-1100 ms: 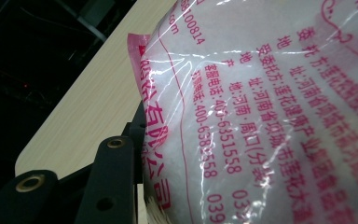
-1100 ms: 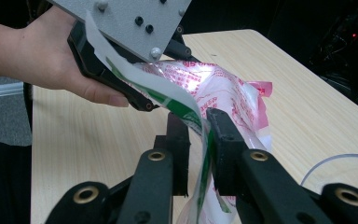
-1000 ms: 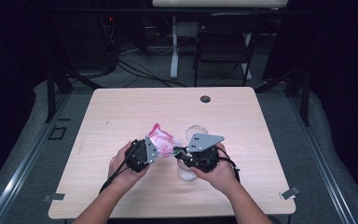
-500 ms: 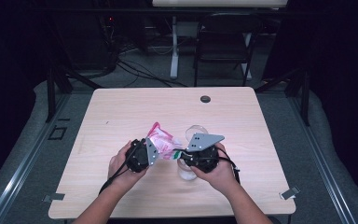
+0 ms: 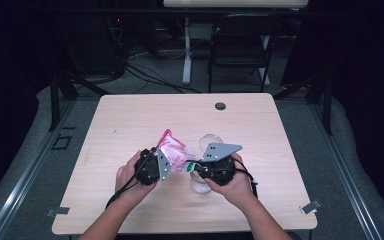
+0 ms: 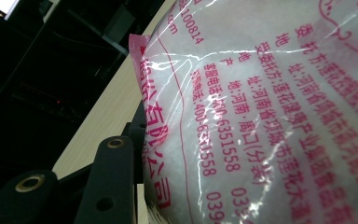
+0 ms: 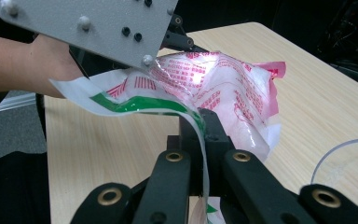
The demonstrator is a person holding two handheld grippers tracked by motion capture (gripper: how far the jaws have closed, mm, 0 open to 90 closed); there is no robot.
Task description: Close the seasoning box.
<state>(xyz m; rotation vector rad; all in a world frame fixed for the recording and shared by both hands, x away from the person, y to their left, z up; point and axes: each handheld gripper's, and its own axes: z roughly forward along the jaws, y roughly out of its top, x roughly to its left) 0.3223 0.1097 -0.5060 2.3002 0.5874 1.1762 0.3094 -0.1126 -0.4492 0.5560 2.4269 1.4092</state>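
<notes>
Near the desk's point(image 5: 130, 120) front edge, the left claw point(image 5: 166, 163) and right claw point(image 7: 204, 122) each clamp the pink-printed plastic bag point(image 5: 174, 151) held between them.

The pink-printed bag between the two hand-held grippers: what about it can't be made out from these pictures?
- Left gripper view: the bag runs off the top, right and bottom edges; it covers one jaw.
- High view: both hand-held grippers hide the bag's lower end; its print is too small to read.
- Right gripper view: the grey plate hides the bag's far end.
- Contents: white, unidentifiable.
</notes>
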